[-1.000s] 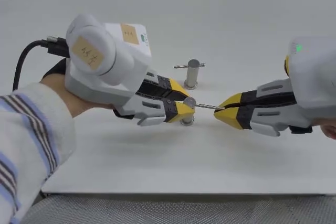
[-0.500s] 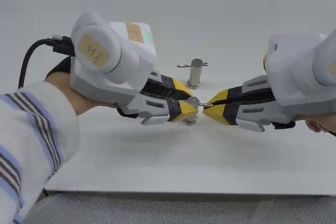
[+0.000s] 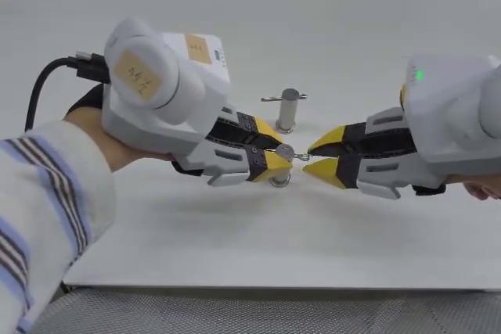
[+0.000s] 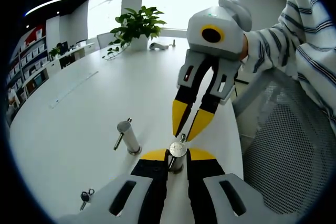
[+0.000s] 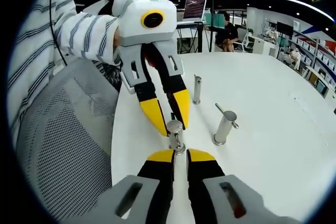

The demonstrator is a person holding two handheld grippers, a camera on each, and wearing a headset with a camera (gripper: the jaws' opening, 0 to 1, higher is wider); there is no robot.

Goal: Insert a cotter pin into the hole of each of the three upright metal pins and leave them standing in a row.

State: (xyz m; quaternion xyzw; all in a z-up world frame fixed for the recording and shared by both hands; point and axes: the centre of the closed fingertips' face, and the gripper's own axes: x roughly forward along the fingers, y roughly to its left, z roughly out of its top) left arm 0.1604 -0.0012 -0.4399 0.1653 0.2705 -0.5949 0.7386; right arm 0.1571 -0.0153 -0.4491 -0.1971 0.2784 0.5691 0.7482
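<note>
Left gripper (image 3: 275, 159): jaws clamped on the near metal pin (image 5: 175, 128), yellow tips on either side of its shaft just under the cap. The pin is upright with its base on the white table (image 3: 196, 232), close to the front edge. The person's left hand (image 3: 92, 137) wraps the gripper body from behind, with the striped sleeve (image 3: 39, 209) in the lower-left corner of the head view.

Right gripper (image 3: 310, 158): comes in from the opposite side, nose to nose with the left one. Jaws are parted in a narrow V and are not pinching anything. Their tips straddle the looped head of the cotter pin (image 3: 300, 157), which sticks out of the near metal pin's top toward the right gripper. Cannot tell how far the shank goes through the hole.

Far metal pin (image 3: 287, 109): upright, just behind the 2 grippers and clear of both. The seated cotter pin (image 3: 270, 99) runs crosswise through its top, with an end showing on each side.

Third metal pin (image 5: 197, 88): upright in the right gripper view, further back beside the left gripper's body. Too small to tell whether anything is in its hole.

The left gripper view has 1 small loose metal piece (image 4: 84, 196) lying flat on the table, well apart from the pins. It looks like a spare cotter pin.
</note>
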